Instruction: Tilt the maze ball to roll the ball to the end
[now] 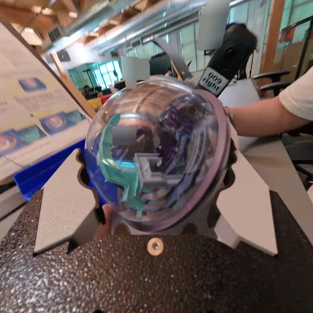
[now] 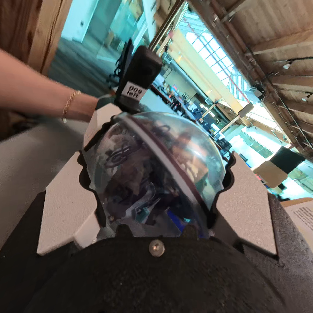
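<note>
Clear plastic formed the shell of the spherical maze ball (image 1: 155, 152), which enclosed teal, grey and purple track pieces and carried a mauve band around its equator. The ball was held aloft between two hand-held grippers, clear of any counter. The left gripper (image 1: 156, 153) had its jaws spread very wide, with the scalloped black pads (image 1: 83, 171) of both white fingers pressed against opposite sides of the sphere. The right gripper (image 2: 155, 171), likewise spread wide, clasped the ball (image 2: 152, 169) from the opposite side, its pads (image 2: 84, 174) against the shell. Each wrist view showed the other gripper's black camera housing beyond the ball, beside a person's bare forearm (image 1: 260, 116). A white printed poster (image 1: 25, 94) and a blue block (image 1: 50, 172) stood to the left. Motion blur hid the small rolling ball.
</note>
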A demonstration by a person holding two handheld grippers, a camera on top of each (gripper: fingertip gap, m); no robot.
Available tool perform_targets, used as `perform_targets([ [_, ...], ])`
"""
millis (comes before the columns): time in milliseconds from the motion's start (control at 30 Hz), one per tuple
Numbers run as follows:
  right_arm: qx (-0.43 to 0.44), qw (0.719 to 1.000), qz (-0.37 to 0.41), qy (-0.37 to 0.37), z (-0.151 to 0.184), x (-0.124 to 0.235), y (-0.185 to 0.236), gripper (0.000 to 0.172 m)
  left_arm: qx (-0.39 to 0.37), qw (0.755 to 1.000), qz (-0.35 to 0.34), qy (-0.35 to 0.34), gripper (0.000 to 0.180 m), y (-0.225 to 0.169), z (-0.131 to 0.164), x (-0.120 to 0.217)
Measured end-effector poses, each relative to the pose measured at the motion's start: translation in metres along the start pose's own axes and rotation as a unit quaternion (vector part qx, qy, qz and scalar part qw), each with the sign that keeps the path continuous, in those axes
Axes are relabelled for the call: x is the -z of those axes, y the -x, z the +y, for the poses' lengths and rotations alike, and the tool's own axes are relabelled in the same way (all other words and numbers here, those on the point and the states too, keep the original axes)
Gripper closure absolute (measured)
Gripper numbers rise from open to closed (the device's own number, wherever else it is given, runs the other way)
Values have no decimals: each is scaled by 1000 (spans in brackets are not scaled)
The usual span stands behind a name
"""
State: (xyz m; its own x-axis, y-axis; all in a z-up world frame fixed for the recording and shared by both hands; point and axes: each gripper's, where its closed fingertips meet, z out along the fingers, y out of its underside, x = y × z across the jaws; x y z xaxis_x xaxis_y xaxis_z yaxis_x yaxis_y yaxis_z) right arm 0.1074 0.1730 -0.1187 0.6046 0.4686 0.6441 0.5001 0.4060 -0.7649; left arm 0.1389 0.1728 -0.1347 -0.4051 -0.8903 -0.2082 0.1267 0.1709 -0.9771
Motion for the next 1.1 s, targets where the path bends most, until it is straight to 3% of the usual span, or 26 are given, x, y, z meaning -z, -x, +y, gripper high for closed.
perform_targets([
  [100, 61, 996, -21, 53, 23, 6, 23, 14, 3, 999, -2, 49, 23, -11, 29, -7],
  [233, 86, 993, -43, 71, 41, 15, 44, 15, 9, 994, 4, 109, 23, -24, 58, -10],
  [733, 178, 981, -52, 59, 26, 10, 75, 14, 9, 993, 6, 115, 23, -47, 56, 15],
  [967, 244, 965, -61, 76, 24, 6, 86, 14, 14, 988, -12, 151, 28, -56, 63, 35],
  [1100, 262, 960, -68, 75, 20, 5, 96, 14, 95, 992, 2, 80, 25, -68, 38, 57],
])
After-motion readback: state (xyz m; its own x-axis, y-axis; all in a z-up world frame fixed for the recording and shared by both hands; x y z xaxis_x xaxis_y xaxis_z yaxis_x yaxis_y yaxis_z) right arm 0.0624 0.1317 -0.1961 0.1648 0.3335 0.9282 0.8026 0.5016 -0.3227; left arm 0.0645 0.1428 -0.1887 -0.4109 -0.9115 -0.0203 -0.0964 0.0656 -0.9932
